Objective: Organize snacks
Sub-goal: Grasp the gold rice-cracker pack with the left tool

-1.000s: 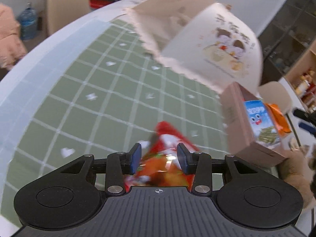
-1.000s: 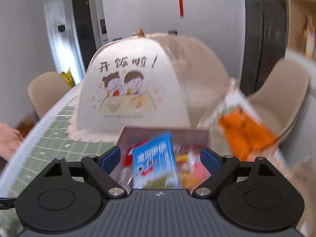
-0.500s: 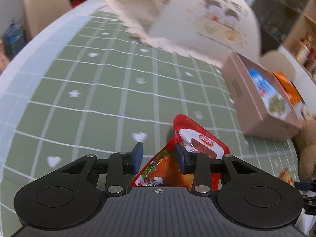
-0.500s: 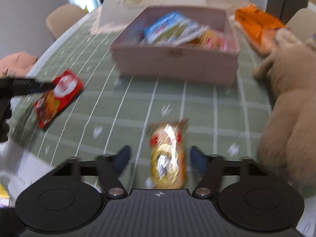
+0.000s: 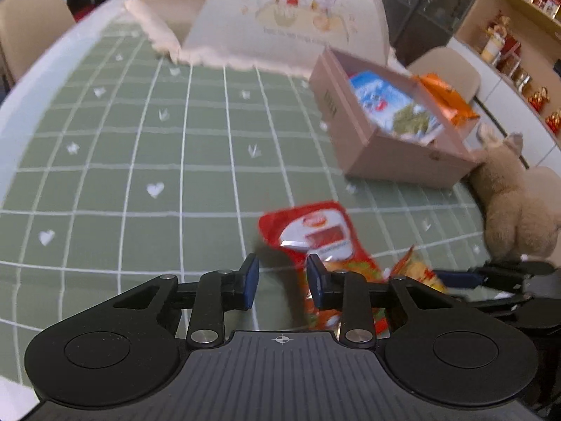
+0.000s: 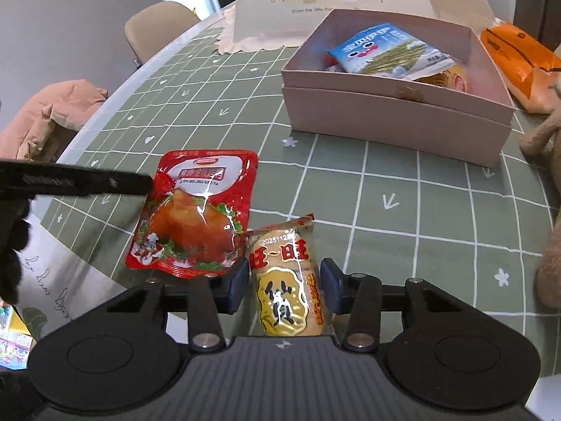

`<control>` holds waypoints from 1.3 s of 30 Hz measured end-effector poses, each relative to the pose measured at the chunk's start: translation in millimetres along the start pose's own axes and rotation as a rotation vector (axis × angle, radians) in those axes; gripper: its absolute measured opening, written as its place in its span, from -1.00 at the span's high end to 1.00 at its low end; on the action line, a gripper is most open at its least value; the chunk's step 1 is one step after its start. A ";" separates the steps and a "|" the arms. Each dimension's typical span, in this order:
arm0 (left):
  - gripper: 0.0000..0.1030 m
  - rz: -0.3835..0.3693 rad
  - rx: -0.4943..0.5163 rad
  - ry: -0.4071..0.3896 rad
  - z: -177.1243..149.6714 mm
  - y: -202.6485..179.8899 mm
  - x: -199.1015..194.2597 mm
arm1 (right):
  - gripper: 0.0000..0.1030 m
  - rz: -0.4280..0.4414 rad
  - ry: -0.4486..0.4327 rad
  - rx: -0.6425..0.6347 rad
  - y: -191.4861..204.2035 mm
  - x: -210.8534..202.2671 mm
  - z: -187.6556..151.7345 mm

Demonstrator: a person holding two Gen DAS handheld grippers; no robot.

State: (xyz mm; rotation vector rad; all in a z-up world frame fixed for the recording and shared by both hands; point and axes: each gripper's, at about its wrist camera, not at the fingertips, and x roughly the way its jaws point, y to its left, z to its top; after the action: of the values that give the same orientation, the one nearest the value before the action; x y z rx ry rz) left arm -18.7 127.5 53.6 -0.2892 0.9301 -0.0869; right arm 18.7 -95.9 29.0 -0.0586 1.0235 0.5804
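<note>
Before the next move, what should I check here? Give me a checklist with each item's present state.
1. Cracker pack centred in right gripper: ok; the jaws have just been closing and the pads meet both its sides.
2. Red pouch in left gripper: not ok; the jaws have just been closing, but bare cloth shows between them and the pouch lies off to one side.
3. Pack free of pouch: cannot tell; their corners meet.
4. Box open: ok.
5. Cloth between pack and box clear: ok.
</note>
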 end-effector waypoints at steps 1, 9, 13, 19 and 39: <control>0.35 -0.014 -0.016 -0.008 1.2 -3.7 -5.7 | 0.05 -0.003 -0.005 0.010 -2.9 -3.8 -1.8; 0.35 -0.261 -0.044 0.191 -7.1 -56.6 27.3 | -0.06 -0.126 -0.086 0.143 -43.1 -34.2 -18.6; 0.35 -0.223 0.034 0.184 -9.5 -91.6 48.2 | -0.06 -0.190 -0.102 0.212 -60.6 -46.8 -29.1; 0.05 -0.114 0.231 0.176 -8.0 -141.9 74.5 | -0.18 -0.267 -0.103 0.247 -68.8 -56.3 -48.8; 0.24 -0.220 0.203 0.148 -5.8 -124.3 49.5 | -0.47 -0.279 -0.090 0.274 -73.6 -45.6 -48.9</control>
State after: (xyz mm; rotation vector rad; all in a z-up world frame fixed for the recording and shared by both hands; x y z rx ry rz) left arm 12.5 -2.6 47.0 -0.1975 1.0254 -0.4075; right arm -1.9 -193.0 24.1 0.0654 0.9782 0.1853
